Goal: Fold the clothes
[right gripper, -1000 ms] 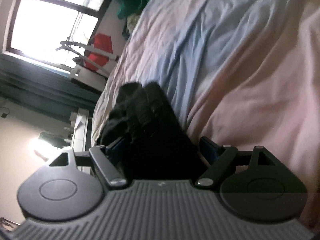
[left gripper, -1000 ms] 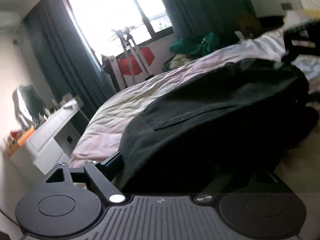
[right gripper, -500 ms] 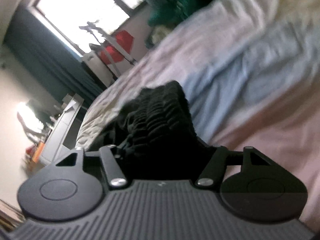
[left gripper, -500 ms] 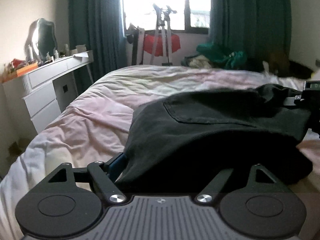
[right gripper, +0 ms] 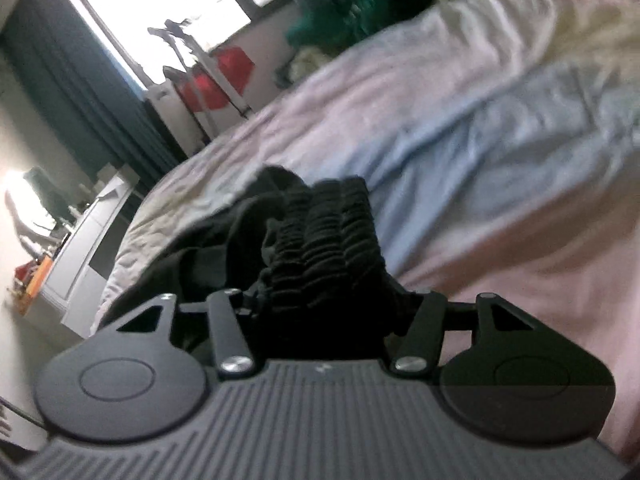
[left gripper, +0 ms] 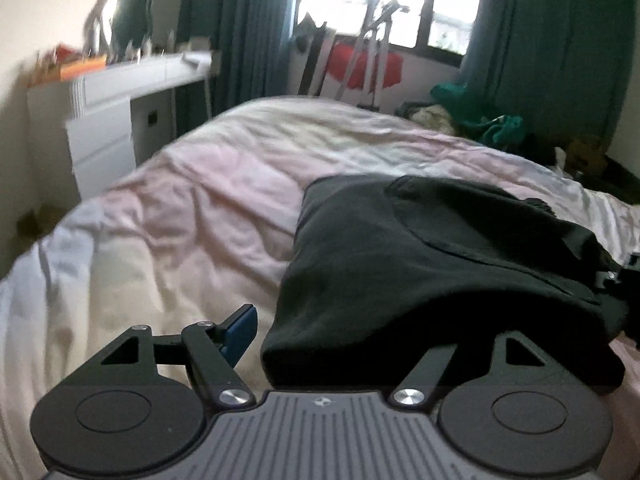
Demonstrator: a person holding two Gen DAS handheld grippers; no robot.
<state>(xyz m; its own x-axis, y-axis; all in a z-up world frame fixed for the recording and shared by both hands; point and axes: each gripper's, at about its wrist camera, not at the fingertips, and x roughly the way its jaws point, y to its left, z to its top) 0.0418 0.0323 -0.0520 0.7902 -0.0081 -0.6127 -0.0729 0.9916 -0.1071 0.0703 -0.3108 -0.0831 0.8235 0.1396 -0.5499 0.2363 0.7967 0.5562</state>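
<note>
A black garment (left gripper: 420, 264) with a sewn pocket lies bunched on the pink and white bed (left gripper: 192, 208). My left gripper (left gripper: 360, 320) sits at its near edge with its jaws closing. The blue left pad (left gripper: 240, 326) stands a little apart from the cloth, and the right finger is hidden under the fabric. In the right wrist view the garment's gathered elastic waistband (right gripper: 328, 232) fills the gap of my right gripper (right gripper: 332, 296), which is shut on it. Part of that right gripper (left gripper: 624, 276) shows at the garment's far right end in the left wrist view.
A white dresser (left gripper: 116, 120) with clutter on top stands left of the bed. Beyond the bed's far end are a drying rack with red cloth (left gripper: 368, 64), dark curtains and a heap of green clothes (left gripper: 480, 120). Wrinkled blue and pink bedding (right gripper: 500, 152) stretches right of the garment.
Both views have rolled toward upright. The left pad, earlier against the cloth's edge, now shows a gap to it. The right jaws have narrowed onto the bunched waistband.
</note>
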